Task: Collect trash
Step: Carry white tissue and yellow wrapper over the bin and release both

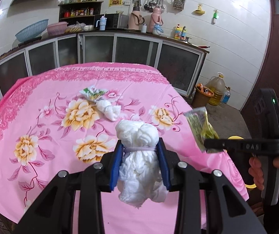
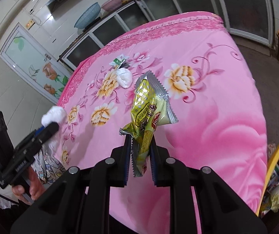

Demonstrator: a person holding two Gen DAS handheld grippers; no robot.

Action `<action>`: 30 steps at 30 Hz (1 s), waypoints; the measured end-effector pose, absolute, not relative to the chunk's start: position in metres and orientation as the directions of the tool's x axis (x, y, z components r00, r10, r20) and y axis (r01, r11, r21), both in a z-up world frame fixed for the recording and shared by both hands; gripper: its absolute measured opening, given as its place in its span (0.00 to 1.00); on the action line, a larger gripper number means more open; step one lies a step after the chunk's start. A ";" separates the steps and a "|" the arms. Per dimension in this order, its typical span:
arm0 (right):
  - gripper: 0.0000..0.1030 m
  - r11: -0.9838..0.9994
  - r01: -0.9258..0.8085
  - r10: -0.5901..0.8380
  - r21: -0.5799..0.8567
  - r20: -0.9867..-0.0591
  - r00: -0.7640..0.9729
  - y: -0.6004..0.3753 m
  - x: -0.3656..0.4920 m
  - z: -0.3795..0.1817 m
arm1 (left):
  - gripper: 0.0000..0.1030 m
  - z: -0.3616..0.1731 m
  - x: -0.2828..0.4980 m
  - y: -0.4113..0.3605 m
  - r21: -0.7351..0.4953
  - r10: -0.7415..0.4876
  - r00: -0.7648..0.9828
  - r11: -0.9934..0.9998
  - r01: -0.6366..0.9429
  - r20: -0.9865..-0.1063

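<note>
Both pieces of trash in hand are lifted clear of the pink floral tablecloth (image 1: 65,89), so the step under way looks like the carry: two items picked, neither dropped yet.

Taking the cloth as landmark and going left to right: above its near middle, the left gripper (image 1: 140,152) is clamped on a crumpled white tissue wad (image 1: 139,156), the blue pads pressing both its sides. To the right, over the cloth's right edge, the right gripper (image 2: 139,156) has its jaws almost together, pinching the lower end of a yellow-green foil snack wrapper (image 2: 149,113), which stands up out of them. Just off the cloth's right edge, low down, curves a yellow rim (image 2: 276,156), probably a bin with packaging inside it, though little of it shows.

The next move, I judge, calls for swinging each gripper past the right edge over that rim and opening the jaws only once the item hangs above the opening; the light wrapper may flutter aside.

Counted: two grippers, two held items. On the cloth's far middle lie two more pieces, a second white tissue wad (image 1: 110,110) and a torn green-and-white packet (image 1: 92,94), touching or nearly so. Four pieces in all.
</note>
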State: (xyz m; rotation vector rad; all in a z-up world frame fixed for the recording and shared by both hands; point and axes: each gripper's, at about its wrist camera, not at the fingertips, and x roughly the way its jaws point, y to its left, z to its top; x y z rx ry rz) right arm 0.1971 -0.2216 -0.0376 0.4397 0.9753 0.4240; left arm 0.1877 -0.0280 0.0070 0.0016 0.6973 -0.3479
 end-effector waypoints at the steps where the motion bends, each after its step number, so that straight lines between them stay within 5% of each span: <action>1: 0.17 0.832 -0.142 0.529 0.536 -0.689 0.495 -0.225 0.193 -0.038 | 0.32 0.010 0.186 -0.032 -0.105 -0.311 0.716 0.942 0.318 -0.625; 30: 0.17 0.802 0.157 0.304 0.577 -0.620 0.723 -0.393 0.069 -0.037 | 0.32 0.058 0.157 -0.198 0.018 -0.496 0.687 0.804 0.594 -0.530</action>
